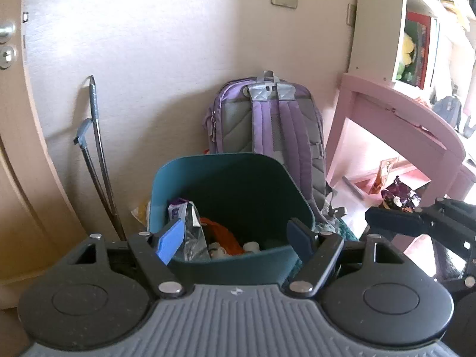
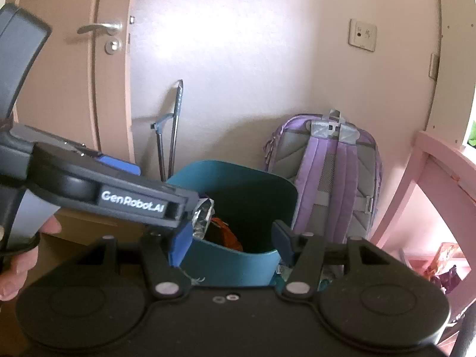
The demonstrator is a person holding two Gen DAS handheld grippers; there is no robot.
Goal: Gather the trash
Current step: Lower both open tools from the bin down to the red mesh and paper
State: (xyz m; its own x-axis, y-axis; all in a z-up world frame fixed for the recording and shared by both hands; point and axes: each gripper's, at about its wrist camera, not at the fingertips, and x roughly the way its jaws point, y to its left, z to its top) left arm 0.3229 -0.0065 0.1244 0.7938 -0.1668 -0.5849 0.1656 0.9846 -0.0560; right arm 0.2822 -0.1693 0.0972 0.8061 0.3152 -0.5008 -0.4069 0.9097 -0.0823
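Step in hand, as judged: both claws stand over the teal bin point(image 1: 226, 178) with nothing in them, so a deposit looks complete and the next pickup is pending.

Left claw point(image 1: 235, 236): jaws apart, empty, framing the bin mouth. Right claw point(image 2: 230, 242): jaws apart, empty, pointing at the same bin.

Bin contents: a clear plastic wrapper point(image 1: 190, 226) with a purple label, an orange wrapper point(image 1: 221, 233) and small white items at the bottom. The bin stands on the floor in front of a purple backpack point(image 1: 267, 119) leaning on the wall.

Remaining trash: a crumpled purple wrapper point(image 1: 398, 197) and an orange packet point(image 1: 383, 175) lie on the floor under the pink desk point(image 1: 395, 110), to the right of the bin.

Next move, as judged: swing one claw right and down toward the purple wrapper, keep the jaws wide, and close on a raised fold.

Legible writing: "GenRobot.AI" on the side of the left claw unit in the right wrist view. The wrapper label is too small to read.
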